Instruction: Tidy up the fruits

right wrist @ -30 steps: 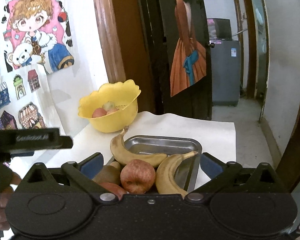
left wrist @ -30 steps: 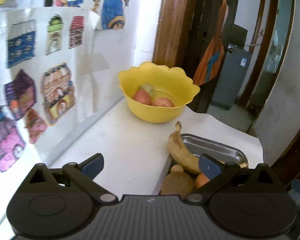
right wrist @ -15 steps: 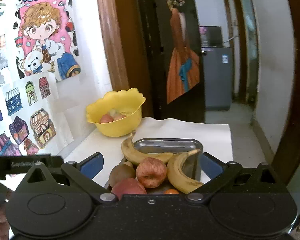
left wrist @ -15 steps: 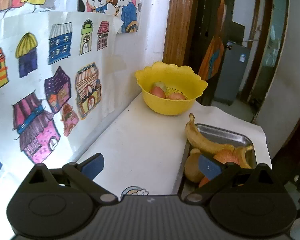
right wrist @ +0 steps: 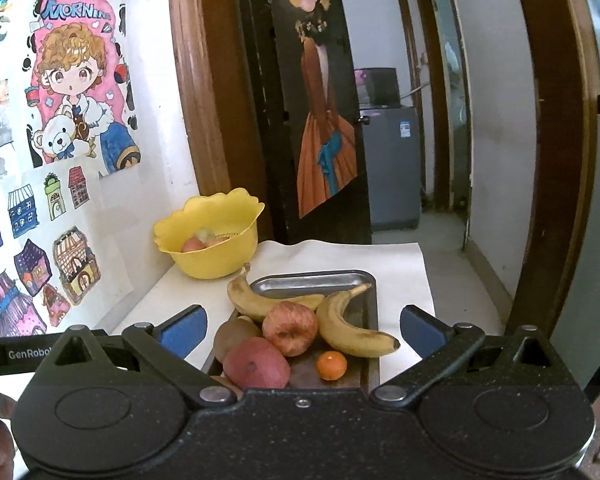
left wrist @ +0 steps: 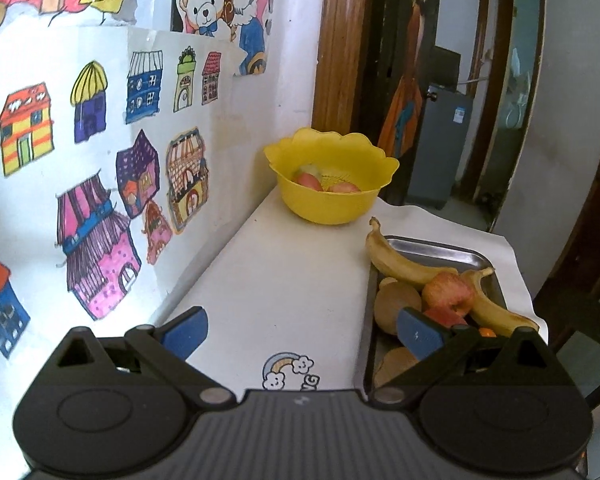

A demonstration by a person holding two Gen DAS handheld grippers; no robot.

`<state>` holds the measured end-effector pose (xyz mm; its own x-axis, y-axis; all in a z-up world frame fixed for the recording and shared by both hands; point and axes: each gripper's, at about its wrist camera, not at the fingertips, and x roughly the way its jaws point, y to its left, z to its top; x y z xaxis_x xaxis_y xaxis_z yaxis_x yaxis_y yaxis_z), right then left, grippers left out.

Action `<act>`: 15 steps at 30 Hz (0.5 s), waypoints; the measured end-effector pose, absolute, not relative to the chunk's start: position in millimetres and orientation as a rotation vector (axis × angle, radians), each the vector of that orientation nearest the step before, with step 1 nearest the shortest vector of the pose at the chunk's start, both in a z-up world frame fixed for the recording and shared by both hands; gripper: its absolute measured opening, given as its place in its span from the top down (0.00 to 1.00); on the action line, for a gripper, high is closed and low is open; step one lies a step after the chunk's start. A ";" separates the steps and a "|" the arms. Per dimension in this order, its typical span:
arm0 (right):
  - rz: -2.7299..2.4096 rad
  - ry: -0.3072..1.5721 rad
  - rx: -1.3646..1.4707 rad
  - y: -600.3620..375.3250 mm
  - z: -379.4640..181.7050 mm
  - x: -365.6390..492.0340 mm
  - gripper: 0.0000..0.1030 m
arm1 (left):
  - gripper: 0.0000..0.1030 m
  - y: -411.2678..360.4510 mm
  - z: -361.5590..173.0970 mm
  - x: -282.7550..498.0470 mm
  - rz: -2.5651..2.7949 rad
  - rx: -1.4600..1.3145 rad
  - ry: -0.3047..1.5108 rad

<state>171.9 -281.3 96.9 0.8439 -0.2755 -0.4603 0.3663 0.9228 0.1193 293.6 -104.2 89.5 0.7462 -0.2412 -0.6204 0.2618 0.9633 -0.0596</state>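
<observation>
the left claw (left wrist: 302, 334) hangs with its blue fingers spread wide and nothing between them, over the bare white counter (left wrist: 284, 280) beside the left rim of the metal tray (left wrist: 432, 245). the right claw (right wrist: 302, 330) is spread just as wide and empty, and the near half of the tray (right wrist: 312, 280) with its fruit shows in the gap between its fingers.

the tray lies on a white sheet (right wrist: 396, 260), its right edge near the counter's drop-off toward the hallway. fruit is crowded into the near half: one banana (right wrist: 260, 300) lies across the left rim with its stem poking out over the counter, a second banana (right wrist: 350, 328) curves along the right side, an apple (right wrist: 290, 328) sits between them, a second red fruit (right wrist: 256, 362) is closer in, a brown kiwi (right wrist: 232, 338) lies against the left wall, and a small orange (right wrist: 331, 365) sits just under the second banana's tip. the far end of the tray is bare metal.

a yellow bowl (left wrist: 332, 168) with a scalloped rim stands at the back corner of the counter, near the wall and the wooden door frame (left wrist: 338, 44), apart from the tray's far edge. a few reddish and pale fruits lie low inside it. between the bowl and the left claw the counter is open along the wall, which is covered in house drawings (left wrist: 100, 240). a rainbow sticker (left wrist: 288, 370) sits on the counter just ahead of the left claw.
</observation>
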 end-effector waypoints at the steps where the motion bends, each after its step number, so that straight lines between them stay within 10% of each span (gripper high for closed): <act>1: -0.343 0.450 0.210 -281.5 93.4 168.7 0.01 | 0.01 -103.3 86.5 290.7 -0.276 0.031 0.668; 15: -0.217 0.400 0.293 -301.6 44.8 154.2 0.01 | 0.01 -93.8 31.0 257.5 -0.228 -0.046 0.540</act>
<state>154.2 -301.6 44.8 0.8989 -0.1495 -0.4118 0.2638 0.9351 0.2365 257.4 -93.8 31.0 0.8331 -0.2277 -0.5041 0.2033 0.9736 -0.1037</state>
